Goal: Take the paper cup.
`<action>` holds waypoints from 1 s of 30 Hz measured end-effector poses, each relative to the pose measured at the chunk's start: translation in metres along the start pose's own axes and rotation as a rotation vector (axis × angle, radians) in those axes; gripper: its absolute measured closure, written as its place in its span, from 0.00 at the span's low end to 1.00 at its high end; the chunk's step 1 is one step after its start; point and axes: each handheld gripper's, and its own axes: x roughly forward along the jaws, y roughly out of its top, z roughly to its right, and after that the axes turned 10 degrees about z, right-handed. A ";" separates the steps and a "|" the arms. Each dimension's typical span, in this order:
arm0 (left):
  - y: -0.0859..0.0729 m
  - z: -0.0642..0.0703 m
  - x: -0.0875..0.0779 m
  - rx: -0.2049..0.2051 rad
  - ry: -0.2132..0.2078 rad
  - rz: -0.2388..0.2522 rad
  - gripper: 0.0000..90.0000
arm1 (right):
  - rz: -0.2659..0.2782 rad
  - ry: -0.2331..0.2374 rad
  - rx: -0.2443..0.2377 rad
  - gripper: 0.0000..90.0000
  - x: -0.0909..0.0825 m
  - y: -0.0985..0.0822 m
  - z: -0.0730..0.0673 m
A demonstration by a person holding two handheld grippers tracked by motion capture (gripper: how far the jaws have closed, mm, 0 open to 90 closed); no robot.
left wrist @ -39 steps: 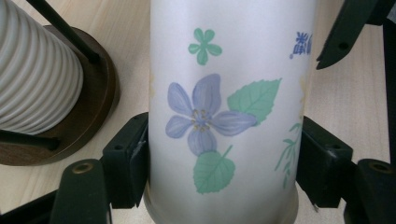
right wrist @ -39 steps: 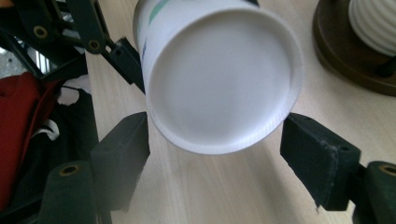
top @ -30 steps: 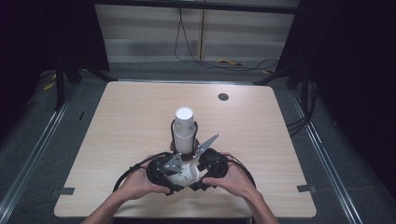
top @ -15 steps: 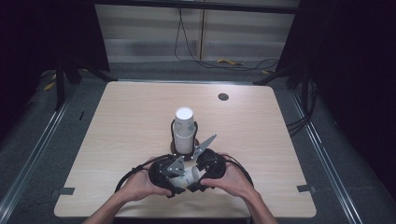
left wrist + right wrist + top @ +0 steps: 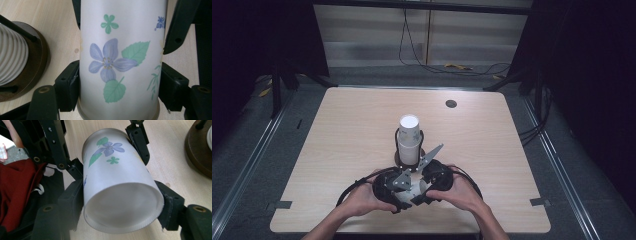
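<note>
A white paper cup point(image 5: 120, 60) printed with blue flowers and green leaves lies on its side between the two grippers, low over the table's near edge point(image 5: 414, 189). My left gripper point(image 5: 120, 92) is shut on it near the base, its pads point(image 5: 68, 85) pressing both sides. My right gripper point(image 5: 122, 207) holds the same cup point(image 5: 120, 185) at its open mouth. Its jaws have just been closing, and the pads point(image 5: 170, 205) now press on the rim. The two grippers point(image 5: 404, 182) meet almost jaw to jaw.
A stack of white ribbed cups point(image 5: 409, 137) stands in a round wooden holder point(image 5: 37, 62) with black rods, just beyond the grippers. A black grommet point(image 5: 451, 103) sits in the table's far side. A red cloth point(image 5: 17, 190) lies behind the left gripper.
</note>
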 end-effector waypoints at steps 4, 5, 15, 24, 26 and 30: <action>0.000 0.000 -0.001 0.006 -0.004 0.011 0.32 | 0.010 0.011 -0.001 0.37 -0.001 -0.001 0.001; -0.001 0.000 -0.001 0.004 -0.005 0.012 0.32 | 0.011 0.009 -0.001 0.38 -0.002 -0.001 0.001; -0.003 -0.002 -0.003 -0.004 -0.004 0.050 0.28 | 0.029 0.009 0.006 0.40 -0.006 -0.003 0.001; -0.010 -0.009 -0.007 -0.077 0.005 0.102 0.20 | 0.040 -0.005 0.003 0.40 -0.010 -0.004 0.001; -0.010 -0.010 -0.008 -0.087 0.009 0.114 0.18 | 0.044 -0.007 0.000 0.40 -0.011 -0.004 0.002; -0.011 -0.011 -0.012 -0.097 0.003 0.143 0.18 | 0.045 -0.008 0.002 0.40 -0.012 -0.004 0.002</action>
